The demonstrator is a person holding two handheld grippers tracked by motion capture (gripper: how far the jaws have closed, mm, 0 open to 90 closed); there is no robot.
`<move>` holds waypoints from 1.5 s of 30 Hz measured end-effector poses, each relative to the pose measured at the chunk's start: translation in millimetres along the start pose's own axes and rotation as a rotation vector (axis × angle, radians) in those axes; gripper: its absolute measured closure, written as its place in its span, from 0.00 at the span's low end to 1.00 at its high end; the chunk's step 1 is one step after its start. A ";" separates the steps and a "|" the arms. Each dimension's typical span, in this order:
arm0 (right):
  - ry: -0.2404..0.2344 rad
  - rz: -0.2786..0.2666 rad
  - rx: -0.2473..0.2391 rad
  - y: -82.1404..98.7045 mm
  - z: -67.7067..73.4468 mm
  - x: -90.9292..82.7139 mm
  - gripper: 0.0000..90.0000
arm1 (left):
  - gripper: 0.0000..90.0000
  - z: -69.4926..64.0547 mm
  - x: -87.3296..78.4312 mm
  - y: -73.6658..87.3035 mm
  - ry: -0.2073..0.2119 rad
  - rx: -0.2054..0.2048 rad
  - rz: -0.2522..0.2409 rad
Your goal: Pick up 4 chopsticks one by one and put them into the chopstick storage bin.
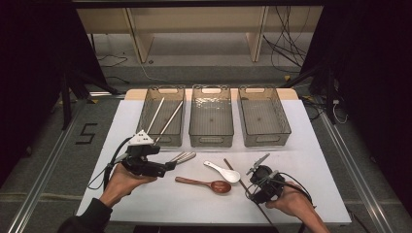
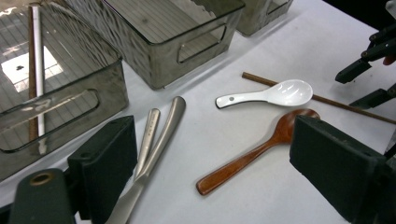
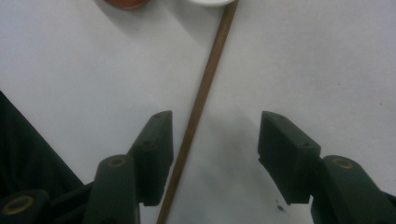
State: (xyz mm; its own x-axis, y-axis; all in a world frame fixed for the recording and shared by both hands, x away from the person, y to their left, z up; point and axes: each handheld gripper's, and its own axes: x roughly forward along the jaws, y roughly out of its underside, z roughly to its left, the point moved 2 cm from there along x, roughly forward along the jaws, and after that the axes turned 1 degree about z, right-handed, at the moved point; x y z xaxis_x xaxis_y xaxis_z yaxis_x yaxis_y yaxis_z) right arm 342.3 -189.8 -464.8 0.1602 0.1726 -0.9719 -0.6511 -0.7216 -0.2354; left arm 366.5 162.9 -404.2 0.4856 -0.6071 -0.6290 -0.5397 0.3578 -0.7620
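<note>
I see the white bench carrying three clear bins in a row, well beyond both sets of fingers; the bin ahead of my left gripper holds two chopsticks. My left gripper's fingers stand wide apart, holding nothing, with two metal handles lying just inside one finger. Between and beyond them lie a wooden spoon and, farther on, a white ceramic spoon. My right gripper hangs above the bench, fingers spread and empty, a brown chopstick running between them, close beside one finger.
</note>
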 end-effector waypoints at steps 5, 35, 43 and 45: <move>-0.008 0.033 -0.020 -1.7 2.8 4.1 0.60 | 0.16 -8.3 0.0 5.6 0.010 0.029 0.009; 0.030 0.136 -0.008 -5.0 -10.2 9.7 0.93 | 0.17 -14.6 1.2 13.1 0.032 0.045 0.031; 0.042 0.134 -0.002 -4.5 -13.4 8.5 0.95 | 0.17 -14.3 1.5 13.4 0.032 0.049 0.032; 0.045 0.117 -0.002 -3.8 -14.9 6.6 0.95 | 0.17 -14.1 1.5 13.5 0.033 0.049 0.033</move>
State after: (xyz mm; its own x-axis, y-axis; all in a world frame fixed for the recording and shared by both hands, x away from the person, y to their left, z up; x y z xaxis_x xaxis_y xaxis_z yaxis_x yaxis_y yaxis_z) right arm 356.9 -195.9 -470.3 0.1164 0.0562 -0.9916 -0.6660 -0.7363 -0.1199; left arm 350.2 156.8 -413.2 0.4452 -0.6171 -0.6488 -0.5204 0.4113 -0.7483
